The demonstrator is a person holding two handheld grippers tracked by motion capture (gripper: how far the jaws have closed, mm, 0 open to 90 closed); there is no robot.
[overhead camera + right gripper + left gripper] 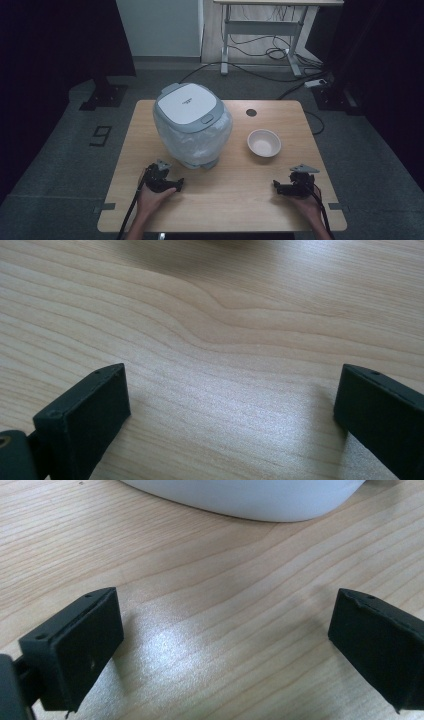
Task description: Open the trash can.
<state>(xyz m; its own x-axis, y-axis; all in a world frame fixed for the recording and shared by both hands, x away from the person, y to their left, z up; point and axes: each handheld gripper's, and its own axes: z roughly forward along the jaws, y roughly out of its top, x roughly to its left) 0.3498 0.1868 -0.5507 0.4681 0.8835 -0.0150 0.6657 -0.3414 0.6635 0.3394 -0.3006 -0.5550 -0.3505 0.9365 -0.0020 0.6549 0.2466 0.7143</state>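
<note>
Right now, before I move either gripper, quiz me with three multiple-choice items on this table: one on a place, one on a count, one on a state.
1. Where is the bowl?
A. right of the rice cooker
B. on its lid
C. in the left gripper

2. How many bowls stand on the table?
A. three
B. one
C. two

3. How is the cooker's lid?
A. off
B. propped open
C. shut

Answers:
1 A, it stands apart on the wood.
2 B, a single pale bowl.
3 C, it lies flat on the body.
</note>
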